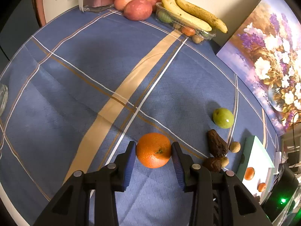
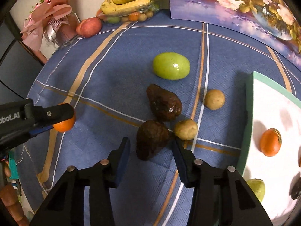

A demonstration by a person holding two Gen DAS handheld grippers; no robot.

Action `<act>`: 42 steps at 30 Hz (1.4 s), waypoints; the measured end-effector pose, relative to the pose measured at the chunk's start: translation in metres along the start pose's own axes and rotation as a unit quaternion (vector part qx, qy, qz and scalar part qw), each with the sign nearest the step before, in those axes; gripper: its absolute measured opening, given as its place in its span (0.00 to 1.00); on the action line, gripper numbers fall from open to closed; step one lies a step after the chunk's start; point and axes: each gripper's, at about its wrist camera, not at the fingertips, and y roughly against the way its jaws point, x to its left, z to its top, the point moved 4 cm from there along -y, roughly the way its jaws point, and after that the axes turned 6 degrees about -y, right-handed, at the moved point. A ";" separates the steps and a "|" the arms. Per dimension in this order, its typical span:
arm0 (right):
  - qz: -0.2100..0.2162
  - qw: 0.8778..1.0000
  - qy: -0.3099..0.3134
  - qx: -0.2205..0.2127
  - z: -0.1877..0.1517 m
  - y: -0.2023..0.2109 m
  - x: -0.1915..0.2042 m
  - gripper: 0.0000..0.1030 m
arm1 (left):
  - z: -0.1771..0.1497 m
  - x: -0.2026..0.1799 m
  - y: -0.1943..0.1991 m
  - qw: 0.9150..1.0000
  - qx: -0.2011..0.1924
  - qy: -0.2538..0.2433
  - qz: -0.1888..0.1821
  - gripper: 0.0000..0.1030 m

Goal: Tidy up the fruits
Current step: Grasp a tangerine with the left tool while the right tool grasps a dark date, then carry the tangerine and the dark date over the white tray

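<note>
My left gripper is shut on an orange; both pads touch its sides, just above the blue cloth. It also shows in the right wrist view, at the left gripper's tip. My right gripper is open around a dark brown fruit lying on the cloth. A second dark fruit, two small tan fruits and a green fruit lie beyond. A white tray with a green rim at the right holds an orange and a green fruit.
At the table's back stand bananas on a clear plastic box, red apples, a pink bouquet and a flower painting. A glass rim shows at the left edge.
</note>
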 end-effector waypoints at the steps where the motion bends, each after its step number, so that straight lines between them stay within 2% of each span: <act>1: -0.001 1.000 -0.001 -0.001 0.000 -0.001 0.000 0.44 | 0.000 0.000 0.000 1.000 -0.001 -0.001 0.000 0.39; 2: -0.005 1.000 -0.002 -0.005 0.001 -0.002 -0.001 0.37 | 0.001 0.000 0.000 1.000 -0.001 -0.001 0.001 0.39; 3: -0.006 1.000 -0.003 -0.006 0.002 -0.002 -0.001 0.34 | 0.000 0.000 0.001 1.000 -0.002 -0.001 0.000 0.39; 8: 0.010 1.000 -0.011 -0.012 0.002 0.004 -0.001 0.34 | 0.001 -0.004 0.009 1.000 -0.014 -0.006 -0.001 0.39; 12: 0.019 0.999 -0.017 -0.028 0.003 0.024 -0.007 0.34 | 0.002 -0.010 0.017 1.000 -0.023 -0.011 -0.003 0.39; 21: 0.010 0.998 -0.033 -0.055 0.004 0.056 -0.027 0.34 | -0.001 -0.035 0.027 0.999 -0.034 -0.032 -0.010 0.39; 28: -0.017 0.997 -0.056 -0.057 0.002 0.065 -0.058 0.34 | -0.014 -0.069 0.021 0.997 -0.027 -0.064 -0.021 0.39; 35: -0.048 0.991 -0.106 -0.060 -0.004 0.083 -0.113 0.34 | -0.028 -0.107 0.017 0.995 -0.018 -0.098 -0.031 0.39; 42: -0.060 0.984 -0.155 -0.067 -0.006 0.102 -0.160 0.34 | -0.042 -0.147 0.015 0.989 -0.010 -0.140 -0.038 0.39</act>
